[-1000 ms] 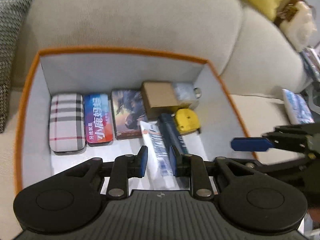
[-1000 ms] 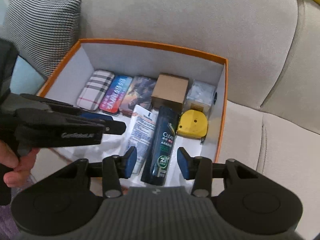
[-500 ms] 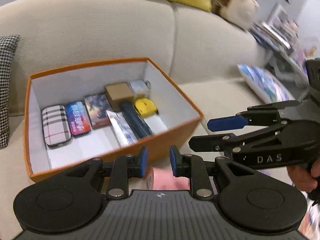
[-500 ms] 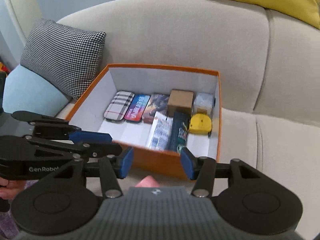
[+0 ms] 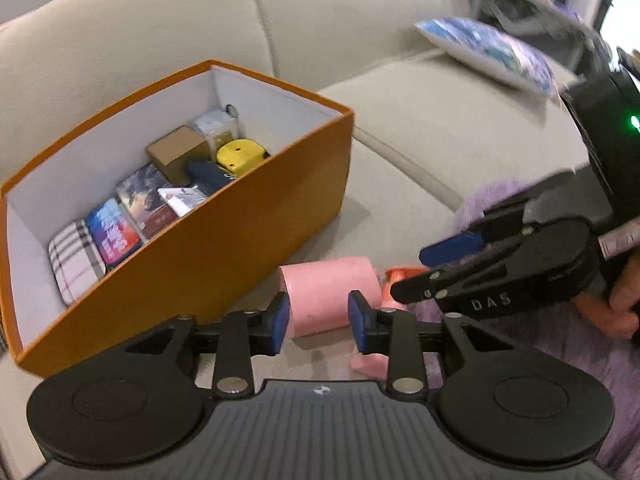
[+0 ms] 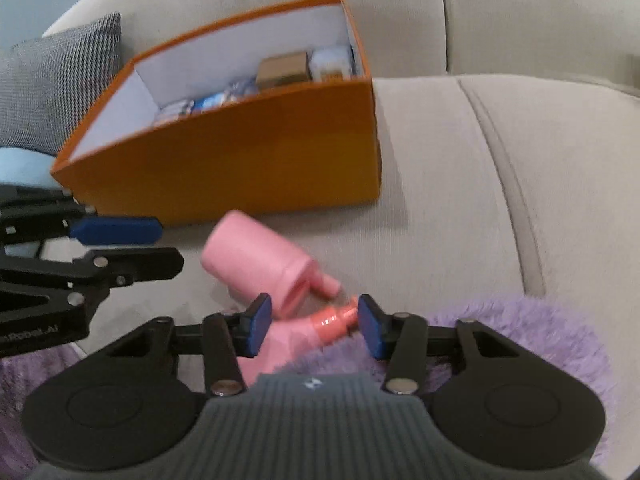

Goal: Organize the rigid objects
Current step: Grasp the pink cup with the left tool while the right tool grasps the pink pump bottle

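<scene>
An orange box stands on the sofa seat, holding a plaid case, a yellow tape measure, a brown carton and other small items. In front of it lies a pink bottle on its side. My left gripper hovers just above it, jaws opening, pads not pressing it. A smaller coral-pink bottle lies between the pads of my right gripper, whose jaws are closing with gaps still showing on both sides. The pink bottle sits just left of it.
A purple fluffy throw covers the near seat under the right gripper. A houndstooth cushion leans left of the box. A blue printed pillow lies far right. A hand grips the right tool.
Both grippers have pulled back from over the box and come down to the seat in front of it, over the pink bottles. The left jaws have widened.
</scene>
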A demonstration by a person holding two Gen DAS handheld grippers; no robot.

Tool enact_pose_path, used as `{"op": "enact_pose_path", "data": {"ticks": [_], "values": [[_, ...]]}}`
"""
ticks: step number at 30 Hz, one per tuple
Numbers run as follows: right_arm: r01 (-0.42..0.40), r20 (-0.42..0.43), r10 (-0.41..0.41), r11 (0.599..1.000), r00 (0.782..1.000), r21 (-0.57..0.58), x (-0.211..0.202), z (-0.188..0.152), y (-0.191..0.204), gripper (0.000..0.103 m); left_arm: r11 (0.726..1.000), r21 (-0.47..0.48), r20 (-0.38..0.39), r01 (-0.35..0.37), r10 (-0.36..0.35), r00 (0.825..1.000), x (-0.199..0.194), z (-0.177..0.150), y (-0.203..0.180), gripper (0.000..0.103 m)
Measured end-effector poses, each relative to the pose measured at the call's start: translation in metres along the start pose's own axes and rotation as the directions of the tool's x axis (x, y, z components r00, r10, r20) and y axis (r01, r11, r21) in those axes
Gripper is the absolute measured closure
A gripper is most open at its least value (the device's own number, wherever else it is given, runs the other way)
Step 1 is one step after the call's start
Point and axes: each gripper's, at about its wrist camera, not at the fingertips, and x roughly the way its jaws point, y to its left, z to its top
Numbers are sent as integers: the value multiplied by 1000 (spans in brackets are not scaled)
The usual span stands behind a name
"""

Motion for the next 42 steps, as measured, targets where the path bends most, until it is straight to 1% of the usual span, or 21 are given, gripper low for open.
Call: {"op": "enact_pose_path", "data": {"ticks": [1,2,3,5,7,9,11,13,15,17,18,20,22,24,26,31,34,35,37,39,42], "values": [[3,4,-3,1000,1000,-5,3,-1,0,59,1000,25,4,0,0,1000,1,-1,-2,60],[4,9,-4,1000,1000,-10,6,-1,0,59,999,48,10,2,-2,1000,1,-1,-2,53],[3,10,-3,1000,1000,-8,8,-2,0,59,997,73,12,3,-4,1000,3,-1,-4,50],[-9,6,9,1000,1000,3,13,-1,-3,60,991,134,-2,4,-3,1000,8,2,-7,48],[-16,2,16,1000,1000,13,17,-1,-7,66,980,200,-23,5,0,1000,16,6,-13,46],[-26,-6,27,999,1000,33,28,3,-12,69,961,276,-39,11,0,999,22,11,-20,45],[-48,-11,48,997,999,54,35,4,-16,71,931,365,-52,17,2,999,29,15,-30,41],[-58,-11,58,996,998,67,38,5,-18,73,884,466,-70,21,13,997,35,15,-42,39],[-73,-5,73,995,997,75,37,6,-21,73,814,580,-90,21,39,995,43,12,-55,38],[-99,7,99,991,995,93,37,6,-25,73,749,662,-106,24,61,993,51,7,-64,38],[-115,15,114,988,993,105,36,6,-28,73,713,701,-112,24,77,991,56,4,-69,38],[-146,27,144,981,989,130,37,6,-33,73,655,756,-118,21,106,987,63,-1,-76,37],[-153,28,151,979,988,135,37,6,-34,75,600,800,-106,7,130,986,69,-6,-82,37],[-153,28,150,980,988,130,38,6,-33,76,574,819,-104,3,144,984,73,-8,-87,35],[-157,24,155,979,988,128,38,6,-33,78,562,827,-96,-11,160,982,76,-10,-90,32],[-224,24,223,963,975,148,37,5,-38,79,581,814,-97,-18,167,981,78,-15,-93,34],[-235,28,233,959,972,160,35,4,-40,79,618,785,-89,-51,194,977,78,-13,-95,35],[-236,31,234,957,972,166,33,4,-40,78,648,759,-90,-72,213,973,76,-12,-96,35],[-236,34,234,955,972,178,30,2,-42,79,696,710,-88,-108,241,967,71,-14,-94,35],[-241,33,239,951,970,193,27,0,-44,80,763,629,-88,-150,262,961,61,-16,-90,35],[-245,11,248,944,969,222,26,2,-48,80,872,448,-106,-198,271,957,42,-20,-74,36]]}}
